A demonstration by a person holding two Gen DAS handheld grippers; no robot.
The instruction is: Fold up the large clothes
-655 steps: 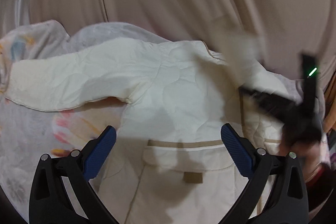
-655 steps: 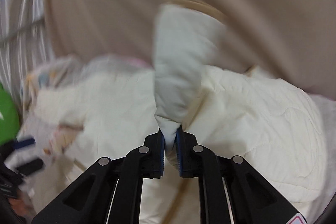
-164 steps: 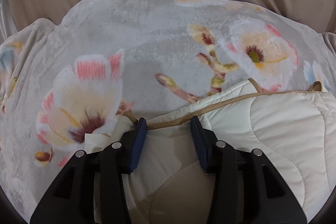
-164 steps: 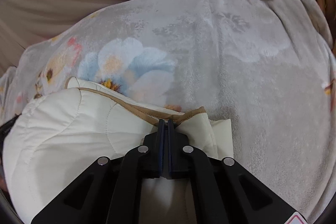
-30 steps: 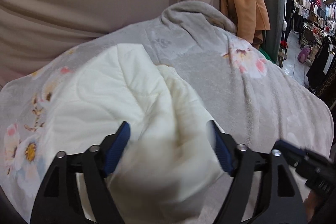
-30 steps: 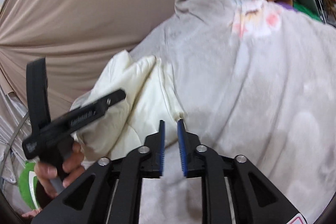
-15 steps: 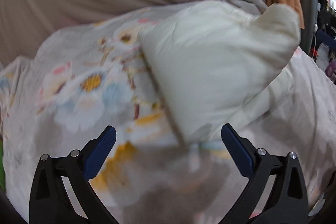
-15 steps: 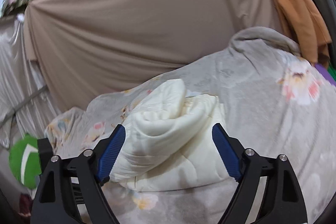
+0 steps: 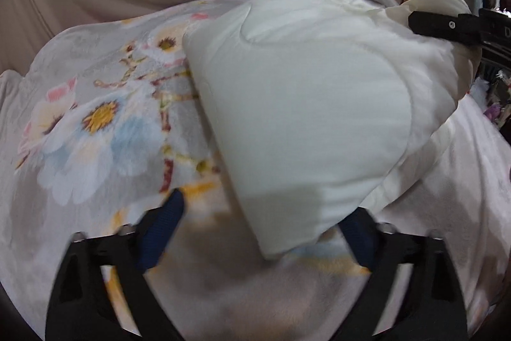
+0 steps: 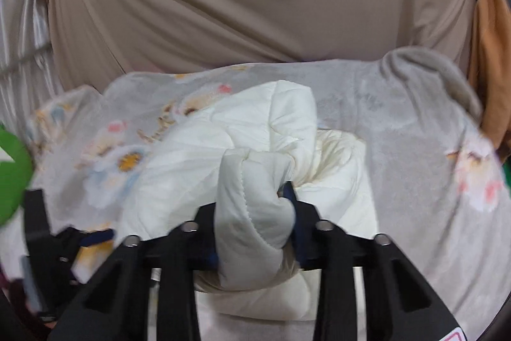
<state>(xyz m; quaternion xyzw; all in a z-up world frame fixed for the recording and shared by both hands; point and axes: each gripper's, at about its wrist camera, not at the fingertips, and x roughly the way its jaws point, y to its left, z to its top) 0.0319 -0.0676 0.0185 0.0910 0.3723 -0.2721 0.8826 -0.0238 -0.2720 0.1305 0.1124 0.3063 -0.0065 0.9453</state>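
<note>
Left wrist view: the left gripper (image 9: pixel 265 232), jaws closing, stood released around the lower corner of the folded cream quilted padded garment (image 9: pixel 306 104), which filled centre-right of the frame on the grey floral fleece blanket (image 9: pixel 95 123).

Right wrist view: the right gripper (image 10: pixel 255 229), jaws closing, grasped a bunched fold of the garment (image 10: pixel 255 203) at lower centre.

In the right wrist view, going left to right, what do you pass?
Green object → left gripper → cream quilted jacket → grey floral blanket → orange garment.
</note>
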